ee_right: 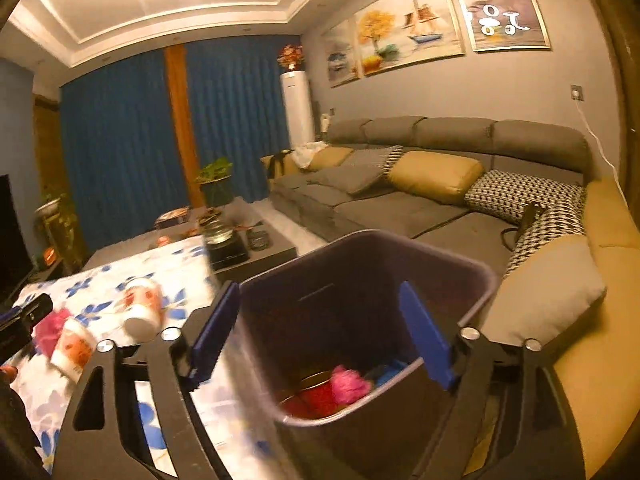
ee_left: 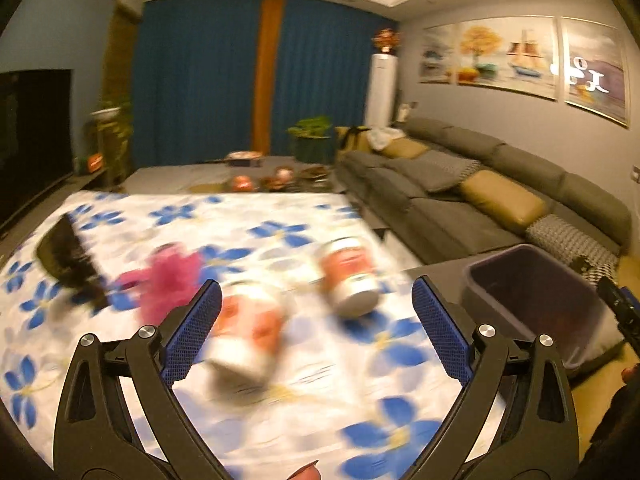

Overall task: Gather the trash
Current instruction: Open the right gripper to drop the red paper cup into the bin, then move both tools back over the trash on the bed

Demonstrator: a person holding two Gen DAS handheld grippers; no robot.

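Two orange-and-white cans lie on the flowered tablecloth [ee_left: 240, 224]: a near can [ee_left: 250, 336] just in front of my open left gripper [ee_left: 316, 304], and a far can [ee_left: 350, 276] beyond it. A pink crumpled wad [ee_left: 168, 284] and a dark brush-like object [ee_left: 70, 264] lie to the left. The dark bin [ee_left: 536, 300] stands right of the table. My right gripper [ee_right: 320, 312] is open over the bin [ee_right: 360, 264], which holds a pink wad [ee_right: 350, 384], a red tin and something blue. Both cans [ee_right: 142, 304] [ee_right: 74, 346] show at left there.
A grey sofa [ee_right: 400, 200] with tan and patterned cushions runs along the right wall. A low dark coffee table [ee_right: 240, 248] with a teapot and small items sits beyond the tablecloth. A plant [ee_left: 312, 132] and blue curtains are behind.
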